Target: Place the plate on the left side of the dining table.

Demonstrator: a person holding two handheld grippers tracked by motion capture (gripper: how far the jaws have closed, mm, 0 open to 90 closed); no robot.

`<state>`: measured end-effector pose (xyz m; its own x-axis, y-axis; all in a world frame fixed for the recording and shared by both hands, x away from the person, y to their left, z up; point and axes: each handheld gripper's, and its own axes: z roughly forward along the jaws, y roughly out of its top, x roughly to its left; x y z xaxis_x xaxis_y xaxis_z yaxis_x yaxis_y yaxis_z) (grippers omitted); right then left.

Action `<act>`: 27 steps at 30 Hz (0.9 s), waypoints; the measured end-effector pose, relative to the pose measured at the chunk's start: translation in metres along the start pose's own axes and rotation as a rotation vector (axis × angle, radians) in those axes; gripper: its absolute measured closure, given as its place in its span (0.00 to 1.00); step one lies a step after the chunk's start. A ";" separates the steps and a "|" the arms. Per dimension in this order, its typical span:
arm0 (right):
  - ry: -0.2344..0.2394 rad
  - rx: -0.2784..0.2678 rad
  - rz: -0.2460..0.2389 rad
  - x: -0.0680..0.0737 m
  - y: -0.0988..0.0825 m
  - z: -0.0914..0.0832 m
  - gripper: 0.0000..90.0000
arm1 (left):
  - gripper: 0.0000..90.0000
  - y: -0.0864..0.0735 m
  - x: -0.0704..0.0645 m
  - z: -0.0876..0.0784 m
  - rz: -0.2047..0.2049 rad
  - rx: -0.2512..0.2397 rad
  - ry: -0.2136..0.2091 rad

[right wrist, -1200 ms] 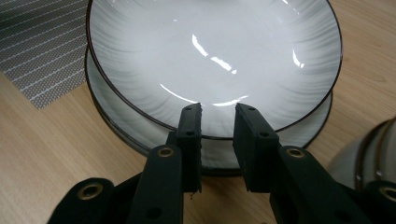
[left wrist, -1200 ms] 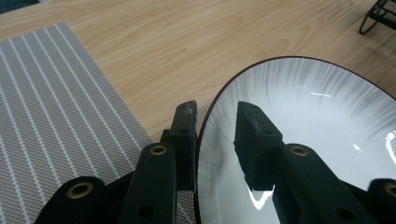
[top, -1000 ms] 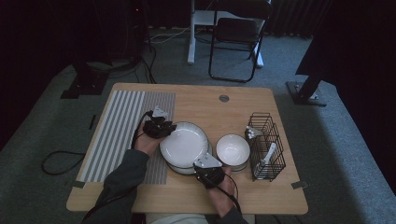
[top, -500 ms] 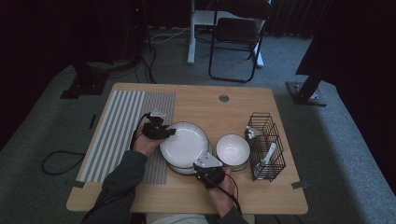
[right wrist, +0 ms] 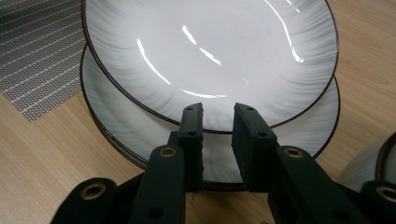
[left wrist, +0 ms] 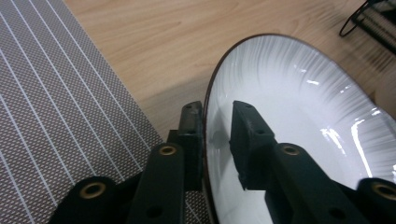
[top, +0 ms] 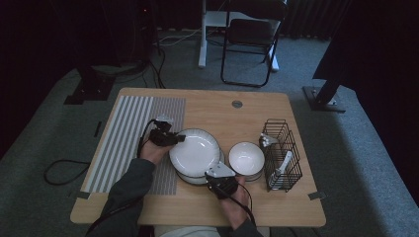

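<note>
Top plate [top: 194, 152]: round, glossy white glaze with faint grey radial streaks and a thin dark rim; shallow dish form. It sits tilted atop a stack of like plates [top: 197, 177] near the middle of the pale wood-grain worktop [top: 212, 106], its left edge lifted off the stack. Left tongs [top: 174, 140], matte black with brass-ringed screws, straddle the plate's left rim; in the left gripper view one jaw lies against the plate's underside while the other stands a little off the glazed face, having just been closing around the rim [left wrist: 205, 140]. Right tongs [right wrist: 217, 122] sit at the near edge of the stack, jaws partly parted over the lower plate's rim [right wrist: 219, 179], with the top plate's edge just ahead of them; whether they pinch anything I cannot tell. Woven grey mat [top: 126, 138] with white stripes on the left; white bowl [top: 246, 159] and black wire basket [top: 281, 155] on the right. Against a second ago, the top plate has shifted slightly toward the left hand and rides higher on that side; right hand unchanged.
</note>
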<state>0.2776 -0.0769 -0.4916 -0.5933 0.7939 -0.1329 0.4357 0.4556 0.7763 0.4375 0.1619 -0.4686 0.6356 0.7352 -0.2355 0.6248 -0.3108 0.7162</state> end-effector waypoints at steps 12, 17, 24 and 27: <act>0.002 0.014 -0.005 0.001 -0.004 0.002 0.79 | 0.94 0.003 -0.001 -0.013 -0.031 -0.089 -0.062; 0.014 -0.002 0.000 0.001 -0.006 -0.001 0.71 | 0.94 0.004 -0.002 -0.016 -0.039 -0.096 -0.050; 0.018 -0.027 0.004 -0.001 -0.008 -0.006 0.67 | 0.94 0.004 0.001 -0.022 -0.065 -0.130 -0.057; 0.017 -0.036 0.007 -0.001 -0.009 -0.007 0.65 | 0.93 0.004 0.003 -0.026 -0.075 -0.146 -0.051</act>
<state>0.2695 -0.0841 -0.4939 -0.6023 0.7896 -0.1172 0.4155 0.4355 0.7986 0.4301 0.1784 -0.4492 0.6142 0.7204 -0.3220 0.6013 -0.1630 0.7822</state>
